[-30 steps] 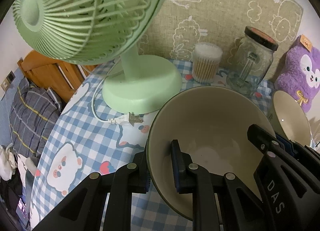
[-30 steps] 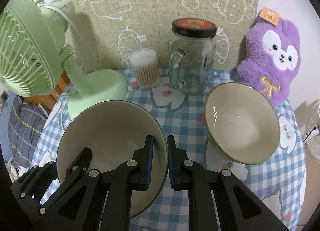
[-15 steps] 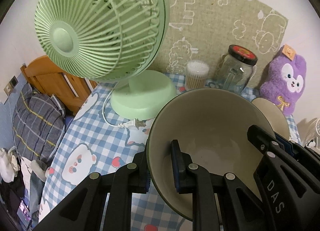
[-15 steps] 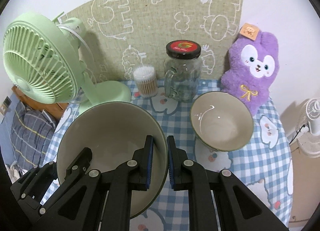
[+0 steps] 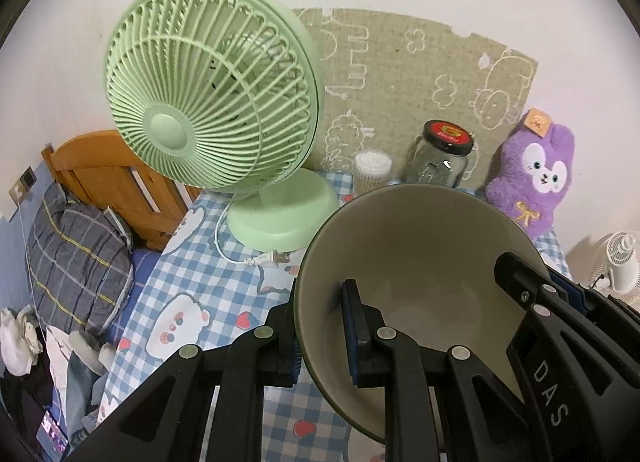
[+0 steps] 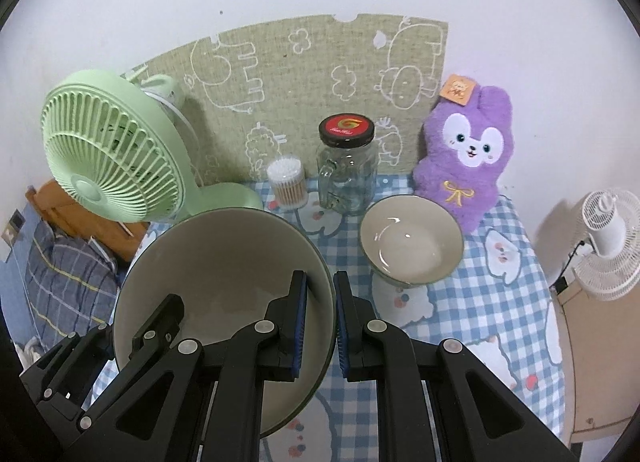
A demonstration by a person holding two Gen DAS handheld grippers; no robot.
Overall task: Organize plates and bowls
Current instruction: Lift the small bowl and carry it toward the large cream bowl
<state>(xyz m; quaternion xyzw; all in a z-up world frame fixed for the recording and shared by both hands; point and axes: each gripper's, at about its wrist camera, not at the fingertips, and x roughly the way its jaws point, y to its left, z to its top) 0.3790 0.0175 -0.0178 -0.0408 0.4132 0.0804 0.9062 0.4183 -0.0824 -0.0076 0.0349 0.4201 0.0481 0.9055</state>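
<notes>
cream bowl [image 6: 224,262], mint-green fan [image 5: 212,102], blue-checked tablecloth [image 6: 500,302], purple plush rabbit [image 6: 468,166]

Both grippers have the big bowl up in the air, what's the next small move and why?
Probably carry the big bowl rightward over the smaller bowl standing on the table, to nest them. Both the left gripper and right gripper clamp its rim on opposite sides.

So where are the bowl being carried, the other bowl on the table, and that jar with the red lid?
Carried bowl [image 6: 224,258]: right wrist view, on its inner wall.
Second bowl [image 6: 412,248]: right wrist view, on its inside bottom.
Glass jar [image 6: 347,178]: right wrist view, on its glass body below the lid.
</notes>
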